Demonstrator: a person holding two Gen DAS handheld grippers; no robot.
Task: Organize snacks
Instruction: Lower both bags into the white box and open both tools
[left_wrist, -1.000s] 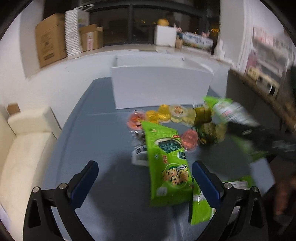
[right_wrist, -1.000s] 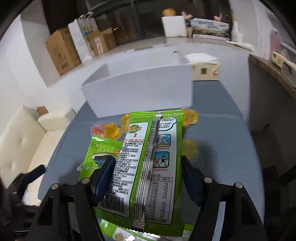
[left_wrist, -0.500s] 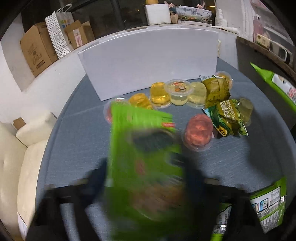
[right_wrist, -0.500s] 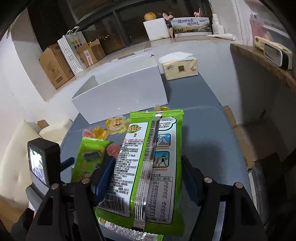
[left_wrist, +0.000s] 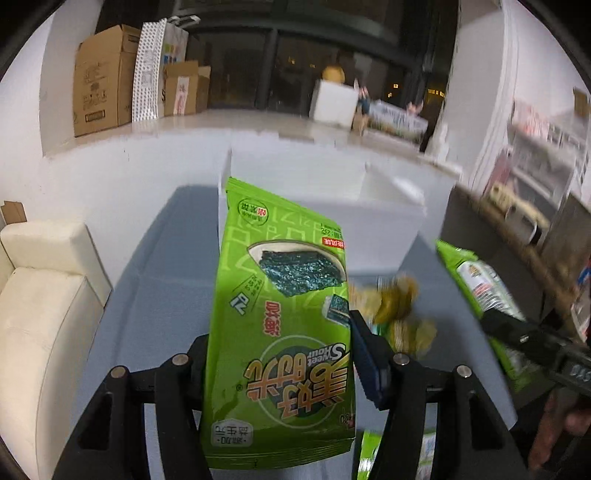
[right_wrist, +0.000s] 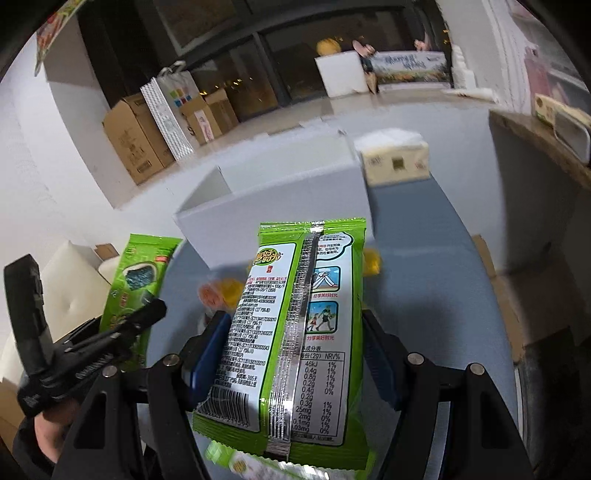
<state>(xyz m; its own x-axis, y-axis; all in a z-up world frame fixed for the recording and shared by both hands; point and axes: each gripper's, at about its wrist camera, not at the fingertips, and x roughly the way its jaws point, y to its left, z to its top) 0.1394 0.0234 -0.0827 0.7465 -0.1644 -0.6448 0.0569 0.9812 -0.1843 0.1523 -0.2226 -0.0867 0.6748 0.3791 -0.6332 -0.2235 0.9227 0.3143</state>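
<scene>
My left gripper (left_wrist: 280, 354) is shut on a green seaweed snack bag (left_wrist: 284, 317), front side up, lifted above the grey table (left_wrist: 155, 288). My right gripper (right_wrist: 291, 347) is shut on a second green seaweed bag (right_wrist: 295, 332), back label up, also held in the air. Each held bag shows in the other view: the right one in the left wrist view (left_wrist: 476, 280), the left one in the right wrist view (right_wrist: 136, 280). An open white box (left_wrist: 369, 218) stands ahead on the table, and also shows in the right wrist view (right_wrist: 280, 210). Jelly cups (right_wrist: 221, 291) and small yellow-green packets (left_wrist: 399, 310) lie below, blurred.
A tissue box (right_wrist: 395, 158) stands right of the white box. Another green bag (left_wrist: 424, 450) lies at the table's near edge. A cream sofa (left_wrist: 40, 306) is to the left. Cardboard boxes (left_wrist: 103, 77) line the back ledge. A dark counter (left_wrist: 517, 236) runs along the right.
My left gripper closed on the green seaweed bag that lay on the table and lifted it up. My right gripper kept its bag and rose higher, toward the white box.
</scene>
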